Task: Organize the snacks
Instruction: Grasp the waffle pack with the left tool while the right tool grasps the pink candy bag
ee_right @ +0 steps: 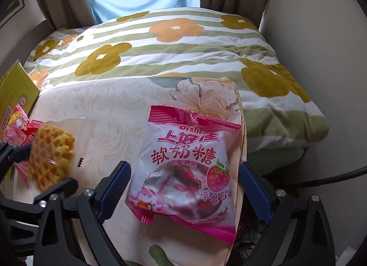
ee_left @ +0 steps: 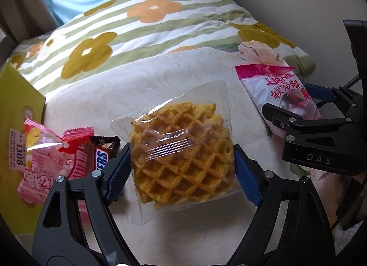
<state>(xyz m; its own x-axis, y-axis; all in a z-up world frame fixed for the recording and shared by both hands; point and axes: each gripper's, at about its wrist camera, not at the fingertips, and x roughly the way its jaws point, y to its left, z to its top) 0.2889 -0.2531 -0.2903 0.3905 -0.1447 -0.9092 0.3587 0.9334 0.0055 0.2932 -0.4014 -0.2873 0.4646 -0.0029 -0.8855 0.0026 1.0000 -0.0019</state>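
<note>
Left claw (ee_left: 182, 163) clenched on clear-wrapped waffle pack (ee_left: 181, 149); Snickers bar (ee_left: 104, 156) and pink candy packs (ee_left: 50, 158) crowd its left finger, beside yellow box (ee_left: 20, 105). Right claw (ee_right: 183, 188) released, straddling strawberry candy bag (ee_right: 188, 167) at cream cloth's (ee_right: 103, 105) right edge, floral quilt (ee_right: 183, 43) behind.

We see the yellow-green cardboard box (ee_left: 20, 105) cut by the left frame edge. Beside it, the brown Snickers bar (ee_left: 104, 153) lies half hidden under pink sweet wrappers (ee_left: 50, 158).
</note>
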